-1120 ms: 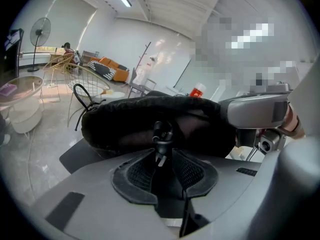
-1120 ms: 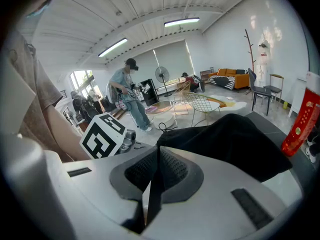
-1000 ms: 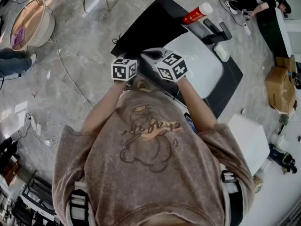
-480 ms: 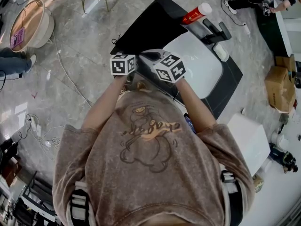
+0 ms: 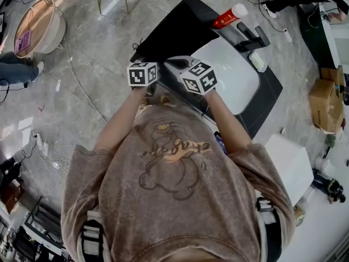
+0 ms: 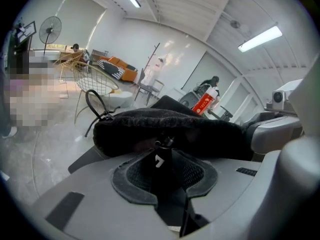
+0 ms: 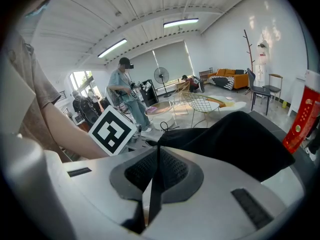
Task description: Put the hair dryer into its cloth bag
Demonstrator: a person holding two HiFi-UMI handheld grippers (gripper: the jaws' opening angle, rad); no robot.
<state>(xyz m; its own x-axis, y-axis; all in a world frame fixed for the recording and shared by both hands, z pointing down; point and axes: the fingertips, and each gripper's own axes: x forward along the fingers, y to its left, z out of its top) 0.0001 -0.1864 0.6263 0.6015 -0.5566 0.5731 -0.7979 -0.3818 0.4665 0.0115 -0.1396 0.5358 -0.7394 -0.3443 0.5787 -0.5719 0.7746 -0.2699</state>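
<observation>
Left gripper (image 6: 165, 145) edged slightly toward red bottle (image 5: 229, 15); right gripper (image 7: 156, 151) unmoved. Both jaws pinched on cloth bag (image 6: 170, 126) rim, well short of bottle. Likely hair dryer (image 5: 248, 35) just beside bottle. Bag soft, floppy; dryer rigid, heavier: take by handle.

Grey marble floor (image 5: 98, 42), wire chair (image 6: 94, 80), standing fan (image 6: 52, 26), ceiling strip lights (image 7: 180, 22), orange sofa (image 7: 232, 73)

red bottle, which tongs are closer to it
Right. Head view: right tongs just below-left of the bottle; left tongs further left. Both grip the bag.
</observation>
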